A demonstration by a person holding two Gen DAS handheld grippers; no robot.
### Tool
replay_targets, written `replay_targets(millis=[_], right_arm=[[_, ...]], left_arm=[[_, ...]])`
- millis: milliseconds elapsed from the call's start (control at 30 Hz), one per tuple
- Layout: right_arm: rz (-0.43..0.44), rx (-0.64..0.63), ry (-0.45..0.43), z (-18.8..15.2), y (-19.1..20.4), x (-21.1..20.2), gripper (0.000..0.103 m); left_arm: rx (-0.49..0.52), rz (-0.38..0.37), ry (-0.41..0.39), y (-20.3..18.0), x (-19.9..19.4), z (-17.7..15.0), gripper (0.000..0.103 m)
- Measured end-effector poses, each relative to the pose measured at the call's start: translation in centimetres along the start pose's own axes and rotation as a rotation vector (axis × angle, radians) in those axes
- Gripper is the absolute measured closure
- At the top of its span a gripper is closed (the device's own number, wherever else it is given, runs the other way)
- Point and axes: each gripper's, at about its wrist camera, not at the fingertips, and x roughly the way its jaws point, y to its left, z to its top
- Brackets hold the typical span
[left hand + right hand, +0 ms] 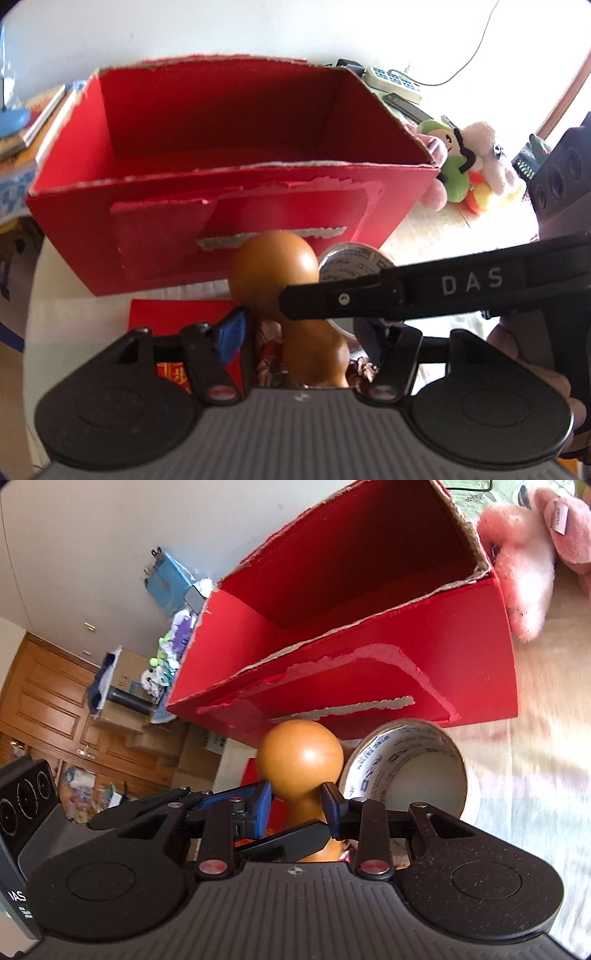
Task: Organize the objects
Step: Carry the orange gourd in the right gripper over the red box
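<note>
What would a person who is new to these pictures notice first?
The big open red cardboard box with torn edges fills the middle of both views, and what shows of its inside holds nothing. In front of it stands an orange-brown gourd, with the right tongs at its narrow waist, beside a roll of printed tape. A pink plush toy lies against the box's right end.

Hidden and cut-off parts

The gourd's [275,269] lower bulb is partly behind the right gripper [295,306] crossing mid-frame; the tape roll [406,760] lower edge hides behind gripper linkage; the pink plush [532,554] is cropped upper right.
</note>
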Motion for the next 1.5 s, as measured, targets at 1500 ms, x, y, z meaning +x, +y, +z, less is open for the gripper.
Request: replay_targets(millis=[1500], right_arm=[[-0.237,-0.126,-0.090,14.6,0.7,-1.4,0.102]], left_arm=[[0.212,0.060,-0.071,-2.2,4.9,13.9,0.045]])
